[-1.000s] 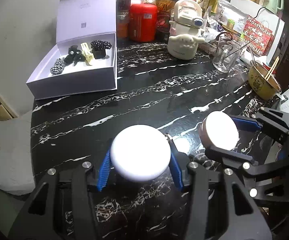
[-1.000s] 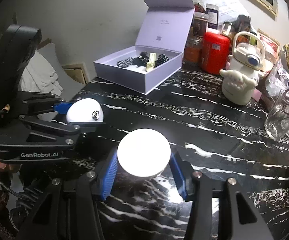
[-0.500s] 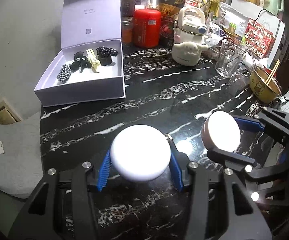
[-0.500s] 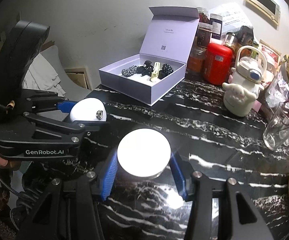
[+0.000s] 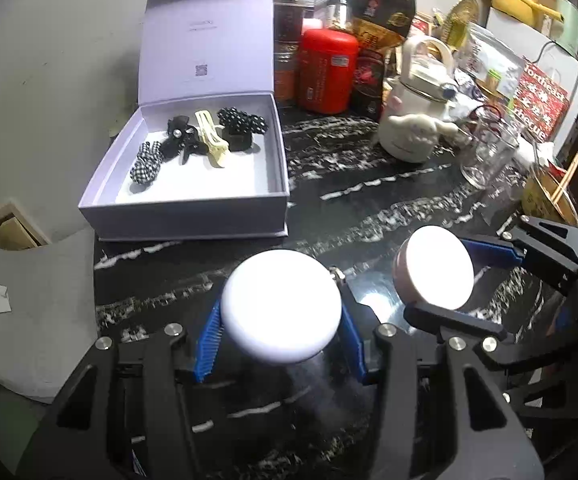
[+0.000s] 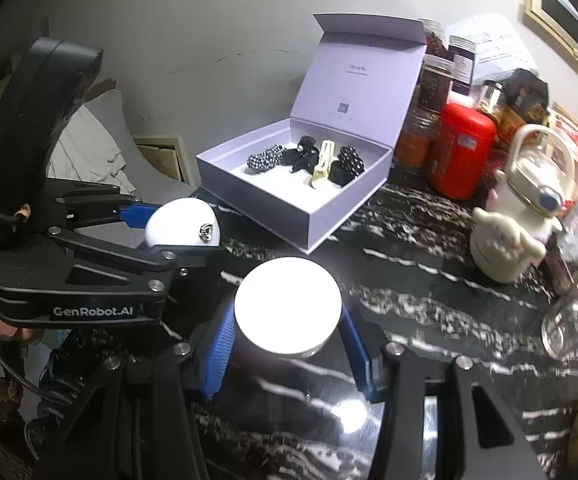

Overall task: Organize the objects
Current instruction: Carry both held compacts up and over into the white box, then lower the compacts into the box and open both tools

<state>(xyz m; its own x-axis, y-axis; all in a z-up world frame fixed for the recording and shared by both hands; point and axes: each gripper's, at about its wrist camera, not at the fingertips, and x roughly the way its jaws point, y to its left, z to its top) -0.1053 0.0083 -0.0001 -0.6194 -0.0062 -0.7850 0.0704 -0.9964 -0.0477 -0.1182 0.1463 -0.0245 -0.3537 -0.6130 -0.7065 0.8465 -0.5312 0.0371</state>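
Nearest the left wrist camera, the left gripper (image 5: 281,340) has its blue pads pressed against the sides of a white round compact (image 5: 281,305), clamped firmly on it. To its right, the right gripper (image 6: 289,344) grips a round jar with a white lid (image 6: 287,311) in the same way, jaws closed against the jar's sides. Both items hang above a black marble tabletop (image 5: 389,200) veined with white.

Farther back, toward the left edge of the table, an open lilac gift box (image 5: 193,208) stands with its lid upright. Inside lie a checked scrunchie (image 5: 145,166), a black bow clip (image 5: 181,136), a cream hair clip (image 5: 211,138) and a black dotted bow (image 5: 241,124), clustered at the back of the box.

Beyond the box, a red canister (image 5: 327,72) and a white cartoon-dog kettle (image 5: 417,120) stand among jars and packets, with a clear glass (image 5: 489,152) to the right. A plain grey wall (image 6: 209,40) closes the room behind.
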